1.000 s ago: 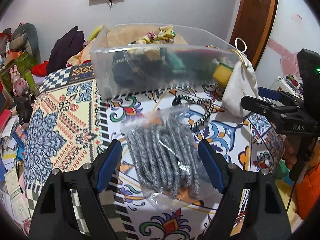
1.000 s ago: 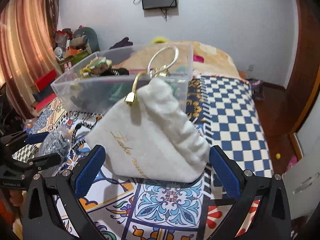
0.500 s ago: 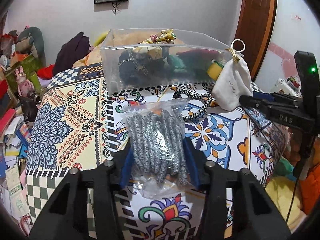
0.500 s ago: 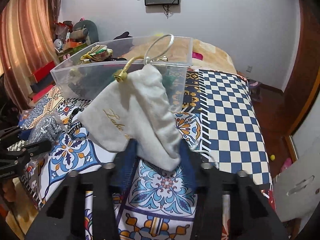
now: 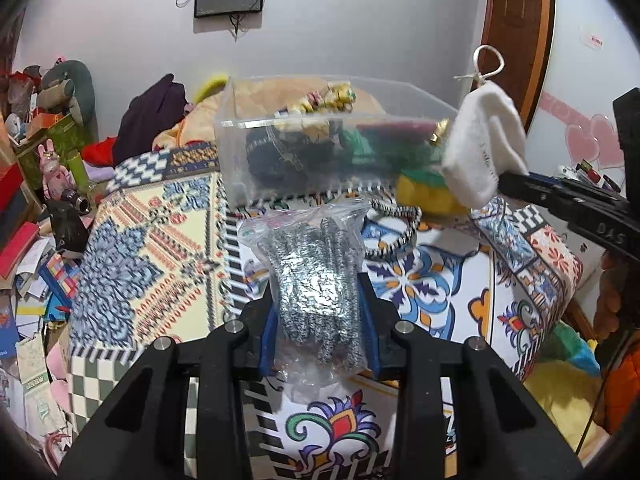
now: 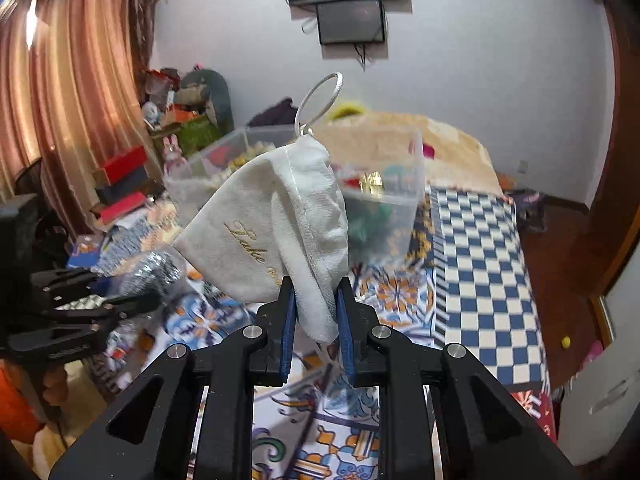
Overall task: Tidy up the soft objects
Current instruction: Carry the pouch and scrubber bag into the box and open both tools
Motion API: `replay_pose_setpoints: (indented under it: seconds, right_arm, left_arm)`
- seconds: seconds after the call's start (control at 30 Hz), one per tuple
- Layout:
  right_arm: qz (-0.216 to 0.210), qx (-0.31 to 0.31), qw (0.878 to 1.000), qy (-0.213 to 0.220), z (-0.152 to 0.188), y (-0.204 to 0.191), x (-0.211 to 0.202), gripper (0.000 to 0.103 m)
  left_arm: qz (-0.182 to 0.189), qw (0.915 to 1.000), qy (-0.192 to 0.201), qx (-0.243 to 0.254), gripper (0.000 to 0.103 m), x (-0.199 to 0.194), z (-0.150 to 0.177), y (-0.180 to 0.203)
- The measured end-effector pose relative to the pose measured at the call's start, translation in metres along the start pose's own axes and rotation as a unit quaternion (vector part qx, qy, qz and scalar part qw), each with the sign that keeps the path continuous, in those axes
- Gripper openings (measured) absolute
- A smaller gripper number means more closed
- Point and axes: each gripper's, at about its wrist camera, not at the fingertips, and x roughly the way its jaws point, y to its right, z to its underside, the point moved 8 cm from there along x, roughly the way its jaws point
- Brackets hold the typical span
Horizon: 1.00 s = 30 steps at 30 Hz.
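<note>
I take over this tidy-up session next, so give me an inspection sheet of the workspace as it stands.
Surface: bed under a patterned tile-print cover.
Job's things: clear plastic bin holding soft items; clear bag of grey speckled cord; white drawstring pouch with gold lettering, lifted off the cover.
Clutter: black-and-white braided cord and a yellow plush by the bin.
Grippers: left gripper closing on the bag; right gripper closing on the pouch.
Cables: wires under the wall screen.
Surroundings: curtain, boxes and toys alongside.

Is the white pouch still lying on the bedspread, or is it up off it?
Off it. The right gripper, jaws closing, pinches the white pouch by a bottom corner; it hangs clear above the bedspread, beside the clear bin.
</note>
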Motion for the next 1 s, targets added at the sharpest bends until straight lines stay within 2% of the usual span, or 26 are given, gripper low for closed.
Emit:
replay_pose_setpoints:
  seconds: [0.23,0.47,0.67,0.77,1.0]
  right_arm:
    - [0.007,0.003,0.999,0.036,-0.032,0.007,-0.013,0.017]
    - [0.008,0.015,0.998,0.06,-0.062,0.015,-0.006,0.018]
    - [0.01,0.023,0.997,0.067,-0.078,0.019,0.005,0.018]
    - [0.01,0.028,0.998,0.063,-0.084,0.021,0.014,0.018]
    - [0.0,0.028,0.999,0.041,-0.084,0.016,0.035,0.018]
  left_arm:
    - [-0.009,0.999,0.044,0.008,0.035,-0.02,-0.043,-0.008]
    - [-0.01,0.9962,0.086,0.004,0.035,-0.022,-0.095,-0.014]
    - [-0.021,0.9947,0.101,-0.002,0.035,-0.007,-0.129,-0.02]
    - [-0.027,0.995,0.095,-0.012,0.035,0.007,-0.141,-0.027]
    - [-0.037,0.9958,0.084,-0.009,0.035,0.036,-0.154,-0.029]
